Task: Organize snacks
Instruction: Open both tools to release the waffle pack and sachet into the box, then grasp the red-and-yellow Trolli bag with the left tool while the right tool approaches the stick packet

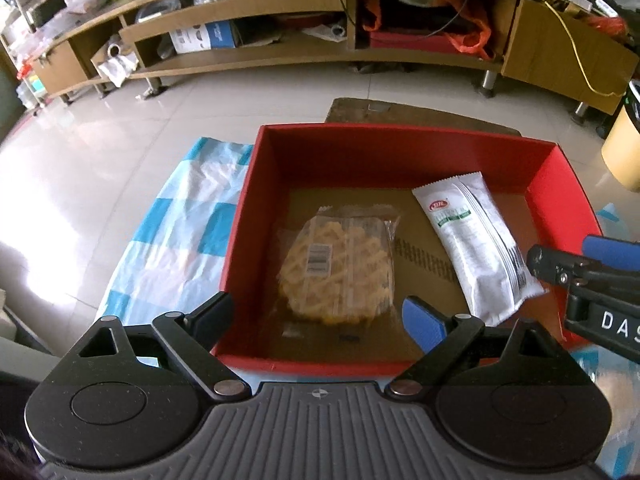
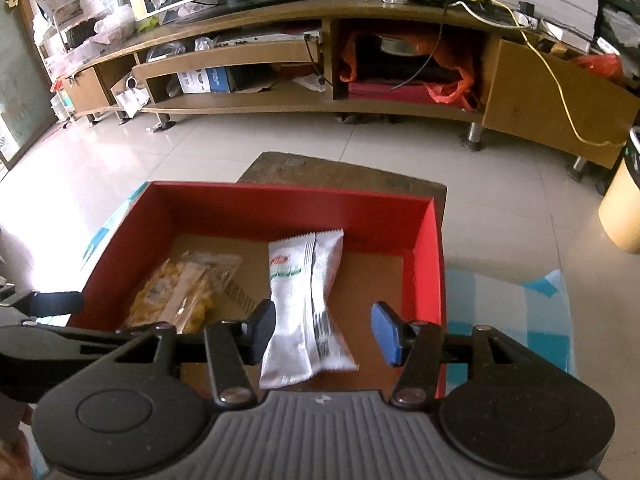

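Our left tongs (image 1: 320, 312) gape wide, holding nothing, above the crinkly yellow snack bag (image 1: 340, 268) in the red box (image 1: 400, 148); we'd pinch its edge.

Our right tongs (image 2: 324, 332) stand apart around the light white packet (image 2: 306, 312), not squeezing.

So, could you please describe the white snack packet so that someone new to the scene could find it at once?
Find the open red box on the checked blue-and-white cloth. Two snacks lie inside on its brown floor. The white packet is the opaque, silvery-white pillow pack on the right, unlike the clear packet of yellow snacks beside it.
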{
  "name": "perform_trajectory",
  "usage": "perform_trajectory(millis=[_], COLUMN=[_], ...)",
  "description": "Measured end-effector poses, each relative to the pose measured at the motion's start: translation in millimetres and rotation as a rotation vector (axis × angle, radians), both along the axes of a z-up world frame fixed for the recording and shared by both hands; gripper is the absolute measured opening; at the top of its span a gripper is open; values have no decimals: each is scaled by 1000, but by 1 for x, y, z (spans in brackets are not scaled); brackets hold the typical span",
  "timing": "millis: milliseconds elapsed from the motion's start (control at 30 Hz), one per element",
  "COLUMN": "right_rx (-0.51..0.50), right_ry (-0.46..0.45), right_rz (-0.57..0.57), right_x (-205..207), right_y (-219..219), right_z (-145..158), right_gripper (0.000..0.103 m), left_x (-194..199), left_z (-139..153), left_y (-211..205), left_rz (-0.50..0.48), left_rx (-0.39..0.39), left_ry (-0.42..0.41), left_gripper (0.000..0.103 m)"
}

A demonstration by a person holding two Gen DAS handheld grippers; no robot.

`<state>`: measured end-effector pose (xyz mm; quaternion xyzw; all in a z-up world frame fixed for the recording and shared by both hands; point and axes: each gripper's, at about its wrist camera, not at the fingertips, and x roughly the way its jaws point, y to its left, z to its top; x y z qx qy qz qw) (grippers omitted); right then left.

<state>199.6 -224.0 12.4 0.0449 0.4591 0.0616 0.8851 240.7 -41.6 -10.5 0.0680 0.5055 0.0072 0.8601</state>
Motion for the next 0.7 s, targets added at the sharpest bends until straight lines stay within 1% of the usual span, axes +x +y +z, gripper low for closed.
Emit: perform_trajectory(millis=[33,100,167,233,300,333,433,533,700], right_rx=[0,2,-1,-5,-23,-24,18,21,40], right_ry=[7,20,33,42,29,31,39,29,45], right_rz=[3,6,16,26,33,35,39,53,63], right_x=[-5,-15,-25,-36,-47,-52,-65,-78,-95], right_y=[0,2,5,8,11,13,15,21,29], right_z=[0,-1,-2,-2,-1,0,1,6,4], right_gripper=[52,52,52,53,60,60,60,60,60], left_x=[-4,-15,-24,-33,-43,-47,-59,-71,-83], left_z=[1,4,8,10,10,9,4,-1,-14], left_y=[0,0,3,9,17,21,30,38,45], left_rz=[3,-9,-22,-26,-21,-19,-6,7,12], left_rx=[26,80,100,84,59,47,30,7,-1], left_ry=[-11,-42,-52,-50,-35,-26,1,28,73], left_gripper=[99,99,100,100,100,100,100,100,100])
